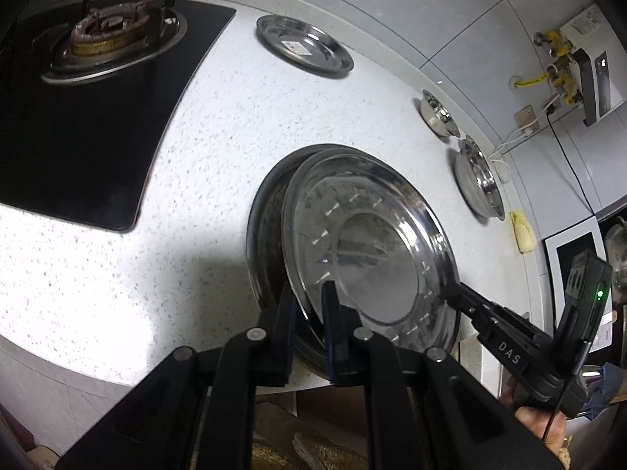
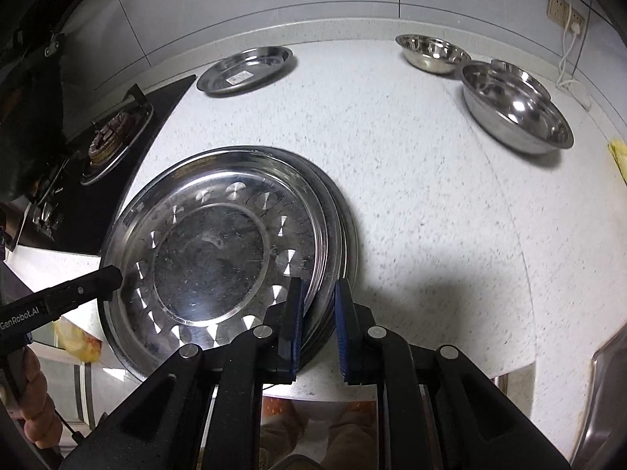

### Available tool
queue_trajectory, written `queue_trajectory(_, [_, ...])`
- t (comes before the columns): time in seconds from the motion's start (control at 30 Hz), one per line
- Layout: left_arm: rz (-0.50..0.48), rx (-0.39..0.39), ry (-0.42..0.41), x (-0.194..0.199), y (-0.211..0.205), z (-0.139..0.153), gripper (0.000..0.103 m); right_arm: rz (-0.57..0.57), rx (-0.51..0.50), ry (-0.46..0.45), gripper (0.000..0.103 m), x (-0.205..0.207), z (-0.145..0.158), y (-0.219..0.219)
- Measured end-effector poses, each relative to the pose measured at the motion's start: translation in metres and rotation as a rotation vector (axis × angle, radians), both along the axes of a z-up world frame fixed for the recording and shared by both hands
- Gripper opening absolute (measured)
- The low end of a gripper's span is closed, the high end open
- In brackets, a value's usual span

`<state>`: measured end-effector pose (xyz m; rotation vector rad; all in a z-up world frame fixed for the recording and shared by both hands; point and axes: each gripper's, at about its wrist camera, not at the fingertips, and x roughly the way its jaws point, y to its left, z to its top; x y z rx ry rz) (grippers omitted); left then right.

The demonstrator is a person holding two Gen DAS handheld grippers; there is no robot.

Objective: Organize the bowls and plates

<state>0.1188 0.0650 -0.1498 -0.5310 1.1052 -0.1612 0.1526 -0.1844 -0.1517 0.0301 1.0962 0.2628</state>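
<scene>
A large steel plate [image 1: 364,243] [image 2: 211,250] lies tilted on a stack of plates [image 1: 266,235] [image 2: 337,235] at the counter's front edge. My left gripper [image 1: 309,305] straddles the top plate's near rim, jaws narrowly apart; it shows in the right wrist view [image 2: 111,276] at that plate's left rim. My right gripper [image 2: 319,305] straddles the rims on the stack's right side, a small gap between its pads; it shows in the left wrist view [image 1: 456,291]. A smaller plate [image 1: 303,45] [image 2: 245,70] lies at the back. Steel bowls [image 1: 480,178] [image 2: 515,113] sit at the right.
A gas hob [image 1: 98,90] [image 2: 106,145] takes the counter's left side. A small bowl [image 1: 439,113] [image 2: 431,53] stands near the wall. A yellow cloth [image 1: 523,231] lies at the counter's right end. A sink edge [image 2: 611,391] shows at the far right.
</scene>
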Motion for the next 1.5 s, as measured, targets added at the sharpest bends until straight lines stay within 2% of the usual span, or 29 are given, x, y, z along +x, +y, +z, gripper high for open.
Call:
queue_trajectory(0.63, [0.053,0.013,0.032,0.011,0.000,-0.015,0.011,0.023,0.014,0.016,0.015,0.005,-0.010,0.004])
queue_trajectory(0.87, [0.062,0.061,0.017,0.013,-0.001,-0.010,0.013,0.046,0.051,0.028,0.016,0.011,-0.009,-0.006])
queue_trajectory(1.0, [0.065,0.071,-0.014,0.014,0.001,0.001,0.034,0.035,0.078,0.028,0.016,0.014,-0.006,-0.021])
queue_trajectory(1.1, [0.070,0.118,-0.050,0.017,0.005,0.015,0.038,0.019,0.100,0.020,0.023,0.019,0.000,-0.035])
queue_trajectory(1.27, [0.099,0.118,-0.065,0.034,0.021,0.035,0.041,-0.017,0.131,-0.017,0.037,0.031,0.017,-0.056])
queue_trajectory(1.37, [0.122,0.130,-0.057,0.061,0.030,0.044,0.043,-0.032,0.142,-0.042,0.044,0.048,0.029,-0.061])
queue_trajectory(1.43, [0.128,0.128,-0.034,0.083,0.036,0.045,0.043,-0.028,0.140,-0.059,0.053,0.062,0.036,-0.058])
queue_trajectory(1.5, [0.131,0.128,-0.014,0.104,0.040,0.045,0.044,-0.017,0.129,-0.075,0.056,0.082,0.045,-0.053])
